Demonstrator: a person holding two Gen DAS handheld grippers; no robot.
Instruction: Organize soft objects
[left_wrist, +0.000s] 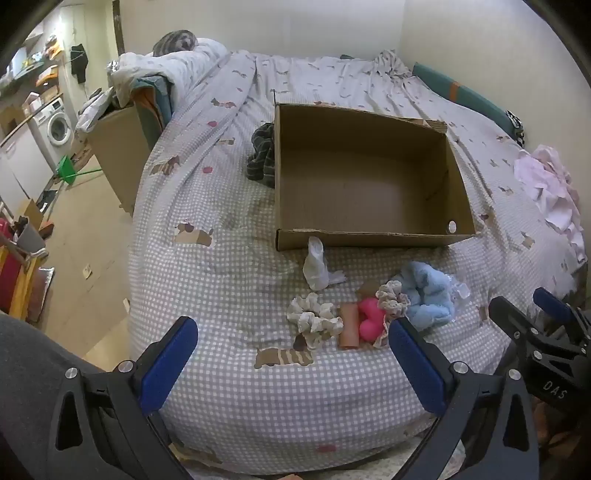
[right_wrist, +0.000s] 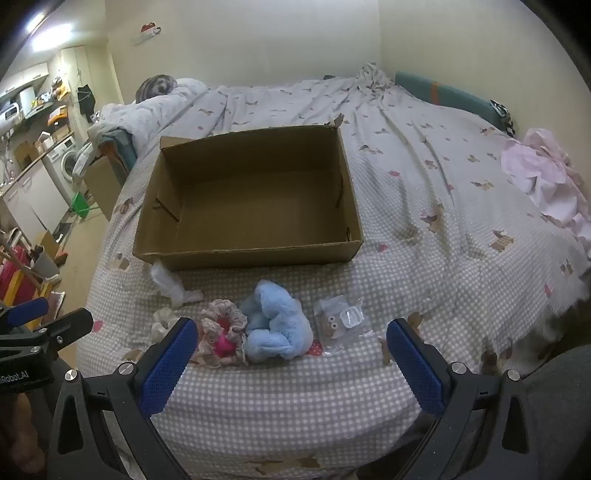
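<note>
An empty cardboard box (left_wrist: 369, 236) (right_wrist: 247, 254) sits open on the bed. In front of it lie a white sock (left_wrist: 317, 267) (right_wrist: 168, 282), a cream scrunchie (left_wrist: 314, 319) (right_wrist: 162, 321), a tan roll (left_wrist: 349, 326), a pink soft toy (left_wrist: 371, 319) (right_wrist: 223, 345) inside a frilly scrunchie (left_wrist: 393, 299) (right_wrist: 223, 317), a blue fluffy cloth (left_wrist: 430, 295) (right_wrist: 277, 325) and a clear packet (right_wrist: 341, 321). My left gripper (left_wrist: 293, 362) is open and empty above the bed's near edge. My right gripper (right_wrist: 291, 360) is open and empty, just short of the blue cloth.
A dark striped cloth (left_wrist: 263, 155) lies left of the box. Pink bedding (left_wrist: 550, 188) (right_wrist: 543, 177) is bunched at the right. A second cardboard box (left_wrist: 118, 155) stands beside the bed on the left, with the floor and a washing machine (left_wrist: 55, 125) beyond.
</note>
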